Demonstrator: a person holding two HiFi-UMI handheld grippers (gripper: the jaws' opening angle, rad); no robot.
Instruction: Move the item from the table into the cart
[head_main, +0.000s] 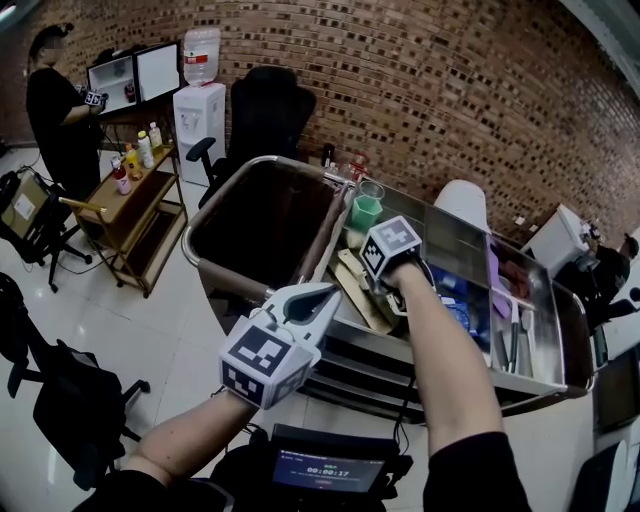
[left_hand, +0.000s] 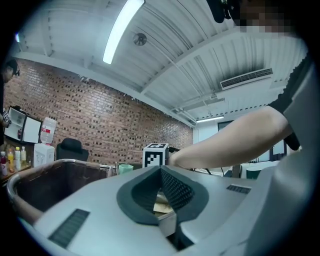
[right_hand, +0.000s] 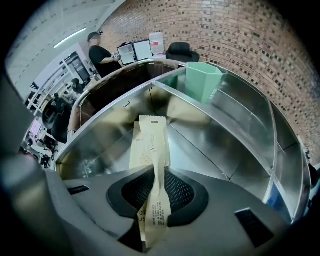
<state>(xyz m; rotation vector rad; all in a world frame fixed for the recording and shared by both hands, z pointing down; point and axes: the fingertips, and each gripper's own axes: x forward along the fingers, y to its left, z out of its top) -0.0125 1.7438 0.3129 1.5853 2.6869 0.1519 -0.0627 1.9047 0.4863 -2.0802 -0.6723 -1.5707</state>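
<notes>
Presently I find the right gripper (right_hand: 159, 169) with its fingers narrow on the packet (right_hand: 150, 142), whose far end reaches the cart (right_hand: 235, 135) tray floor. Risk: let go on edge, it may topple against the divider (right_hand: 200, 152). Room is ample, and the green cup (right_hand: 202, 80) stands well apart. The left gripper (left_hand: 161, 169) is closed and empty.

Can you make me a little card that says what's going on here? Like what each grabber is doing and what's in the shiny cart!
Place: a metal cart with compartments, near a brick wall
Right gripper: points down into a compartment, jaws look closed on a packet
Packet: long, beige, printed, over the compartment's metal floor
Left gripper: held level beside the cart, jaws together, nothing in them
Also in the cart: a green cup, farther along
</notes>
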